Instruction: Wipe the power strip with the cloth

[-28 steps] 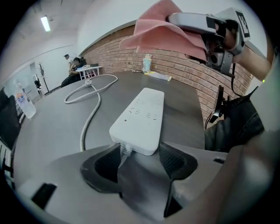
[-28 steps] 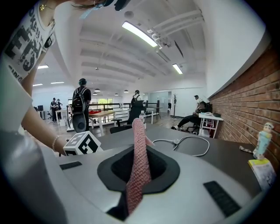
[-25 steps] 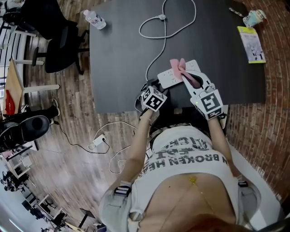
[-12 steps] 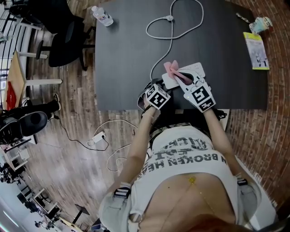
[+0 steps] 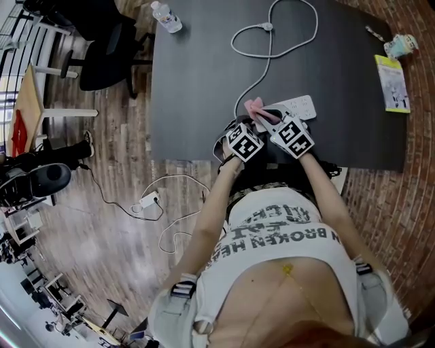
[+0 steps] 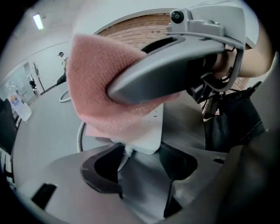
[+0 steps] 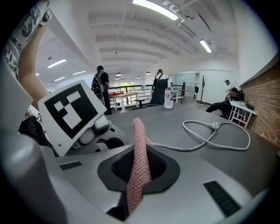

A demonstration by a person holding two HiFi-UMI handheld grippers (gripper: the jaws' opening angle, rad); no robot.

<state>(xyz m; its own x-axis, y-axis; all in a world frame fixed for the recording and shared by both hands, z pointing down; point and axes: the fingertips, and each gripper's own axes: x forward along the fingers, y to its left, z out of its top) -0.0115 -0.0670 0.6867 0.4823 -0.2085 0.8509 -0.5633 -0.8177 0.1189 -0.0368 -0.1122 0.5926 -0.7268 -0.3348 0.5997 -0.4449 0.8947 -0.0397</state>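
Note:
The white power strip [image 5: 299,107] lies near the dark table's [image 5: 197,88] front edge, its grey cable [image 5: 272,37] looping away. My right gripper [image 5: 264,114] is shut on the pink cloth [image 5: 254,107] and presses it on the strip's cable end. In the left gripper view the cloth [image 6: 98,87] sits under the right gripper's finger on the power strip [image 6: 146,131]. My left gripper [image 6: 140,164] brackets that end of the strip, jaws against its sides. The right gripper view shows the cloth [image 7: 139,148] clamped in my right gripper [image 7: 139,175].
A water bottle [image 5: 166,17] stands at the table's far left corner. A yellow booklet [image 5: 393,83] and a small cup [image 5: 401,46] lie at the right edge. An office chair [image 5: 102,34] and a floor cable with adapter [image 5: 148,201] are left of the table.
My right gripper has dragged the cloth leftward along the strip to its cable end, closing up on the left gripper. The left gripper stayed at the strip's end.

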